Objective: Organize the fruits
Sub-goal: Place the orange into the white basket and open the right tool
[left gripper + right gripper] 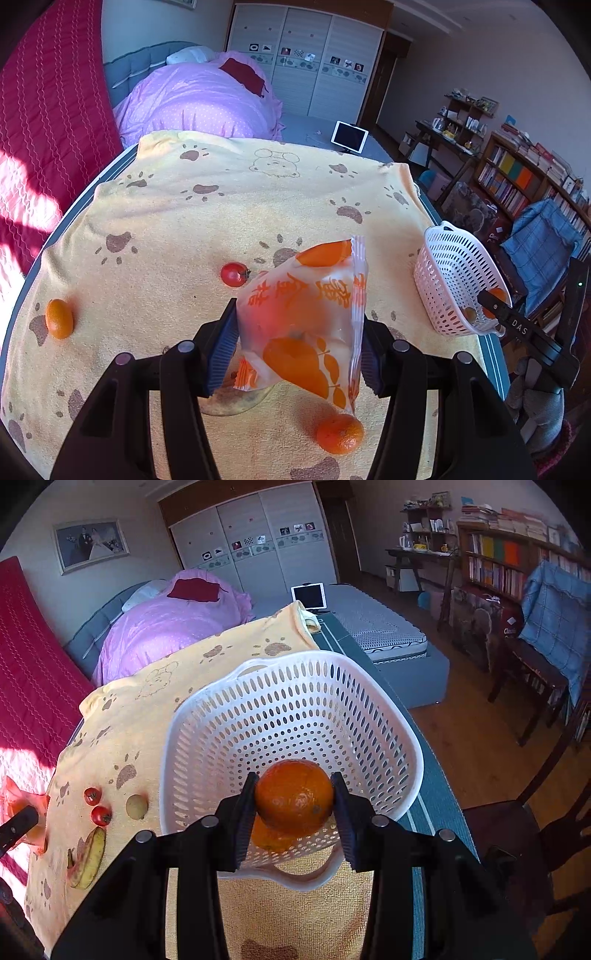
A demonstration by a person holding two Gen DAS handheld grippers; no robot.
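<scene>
My left gripper (297,347) is shut on a translucent fruit packet (306,317) printed with oranges, held above the yellow paw-print cloth (184,221). Under it lie a mandarin (340,432), a cherry tomato (234,274) and a kumquat (59,319). My right gripper (293,812) is shut on an orange (294,797), held over the white perforated basket (295,709), which has another orange fruit (269,839) inside. The basket also shows in the left wrist view (454,280) at the table's right edge.
In the right wrist view, two cherry tomatoes (96,805), a pale round fruit (136,806) and a banana (88,858) lie left of the basket. A bed with a purple quilt (166,627) is behind the table. Chairs (532,679) and bookshelves (517,561) stand at the right.
</scene>
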